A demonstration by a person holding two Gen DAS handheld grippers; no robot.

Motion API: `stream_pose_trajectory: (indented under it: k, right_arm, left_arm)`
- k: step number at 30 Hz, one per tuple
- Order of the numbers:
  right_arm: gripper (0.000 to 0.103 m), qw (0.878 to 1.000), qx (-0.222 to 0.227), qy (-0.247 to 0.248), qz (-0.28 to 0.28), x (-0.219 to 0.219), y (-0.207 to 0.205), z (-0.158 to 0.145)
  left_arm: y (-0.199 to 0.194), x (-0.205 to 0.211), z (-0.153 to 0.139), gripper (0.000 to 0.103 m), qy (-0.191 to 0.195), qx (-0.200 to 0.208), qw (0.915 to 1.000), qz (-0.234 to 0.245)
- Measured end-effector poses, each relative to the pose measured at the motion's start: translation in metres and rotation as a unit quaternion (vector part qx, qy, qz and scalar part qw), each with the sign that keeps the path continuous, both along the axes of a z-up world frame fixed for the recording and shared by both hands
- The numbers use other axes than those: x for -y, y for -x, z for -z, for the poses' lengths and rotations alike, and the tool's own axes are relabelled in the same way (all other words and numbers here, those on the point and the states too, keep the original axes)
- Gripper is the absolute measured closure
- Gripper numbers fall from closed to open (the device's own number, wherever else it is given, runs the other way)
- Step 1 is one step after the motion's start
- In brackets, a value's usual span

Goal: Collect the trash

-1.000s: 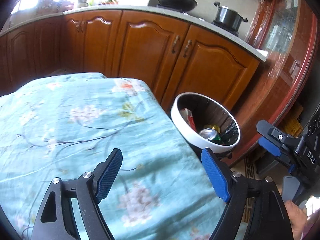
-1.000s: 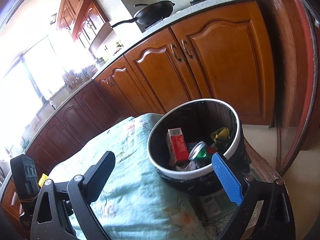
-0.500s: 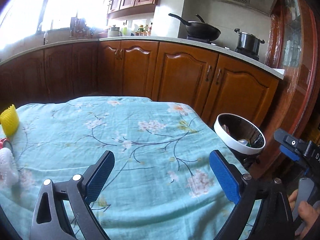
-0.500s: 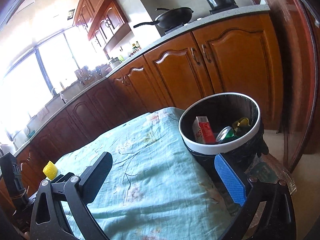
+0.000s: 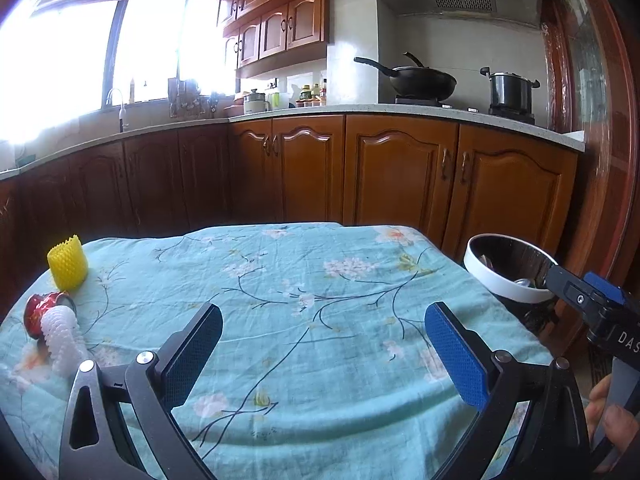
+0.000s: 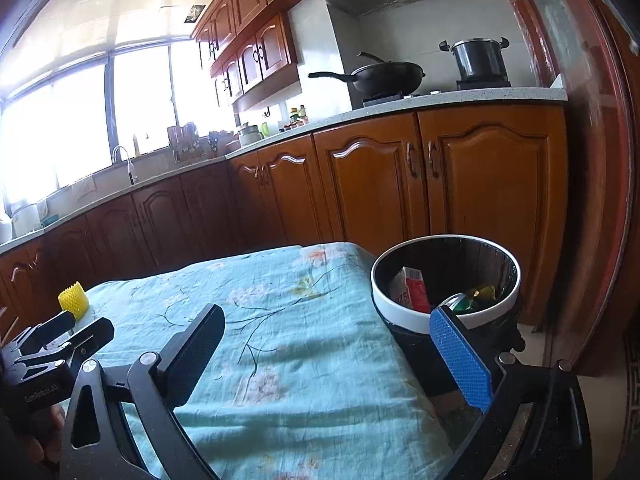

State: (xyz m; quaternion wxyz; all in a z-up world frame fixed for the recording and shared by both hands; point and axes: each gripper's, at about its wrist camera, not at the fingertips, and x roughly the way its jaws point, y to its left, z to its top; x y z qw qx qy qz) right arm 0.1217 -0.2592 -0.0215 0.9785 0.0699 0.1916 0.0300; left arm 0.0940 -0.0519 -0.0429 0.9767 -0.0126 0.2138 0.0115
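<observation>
Both grippers, left just opened and right, gape empty. Far left: one yellow foam net sleeve, one white foam net sleeve, one red can. Right: one white-rimmed bin.

Left gripper with jaws just opened wide, empty; right gripper likewise spread, empty.

My surface is draped in a wrinkled light teal cloth printed with pale blossoms and dark branches. On its far left corner a yellow foam mesh sleeve stands upright. Nearer me along the left edge, a white foam mesh sleeve lies touching a crushed red can.
</observation>
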Motion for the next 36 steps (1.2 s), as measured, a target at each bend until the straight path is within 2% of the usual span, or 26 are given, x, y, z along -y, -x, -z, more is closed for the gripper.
stream_pose_trajectory:
  k: [11, 36]
  right_arm:
    - [0.000, 1.000, -0.003, 0.027, -0.004, -0.011, 0.005, 0.006]
    - [0.000, 0.999, 0.015, 0.030, -0.008, -0.012, 0.012, 0.002]
  left_arm:
    - [-0.007, 0.000, 0.002, 0.001, -0.019, -0.001, 0.9998, -0.011]
    - [-0.009, -0.002, 0.007, 0.001, -0.022, 0.011, 0.9997, 0.004]
